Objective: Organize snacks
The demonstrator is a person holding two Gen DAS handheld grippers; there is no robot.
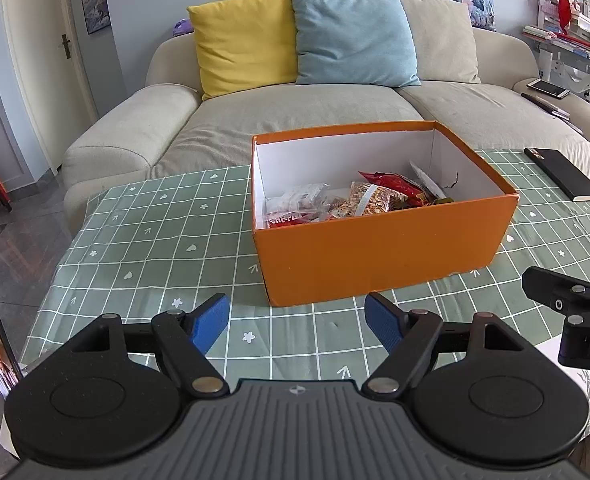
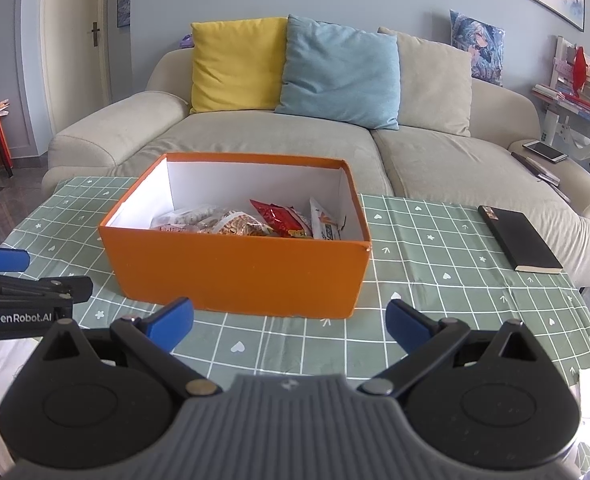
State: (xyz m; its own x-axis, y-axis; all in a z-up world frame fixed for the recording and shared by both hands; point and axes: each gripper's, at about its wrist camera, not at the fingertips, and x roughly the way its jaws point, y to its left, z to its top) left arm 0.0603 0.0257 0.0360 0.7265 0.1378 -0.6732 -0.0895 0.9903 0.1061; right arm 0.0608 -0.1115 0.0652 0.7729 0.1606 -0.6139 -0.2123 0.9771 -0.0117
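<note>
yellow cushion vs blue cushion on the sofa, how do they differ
The yellow cushion sits left of the blue cushion, which is in the middle of the row. The yellow cushion stands fairly upright, while the blue cushion tilts, its lower corner pushed forward onto the seat. The blue cushion's edge overlaps the yellow cushion, hiding part of its right side. Both are plain, square and propped against the backrest of the beige sofa.
</note>
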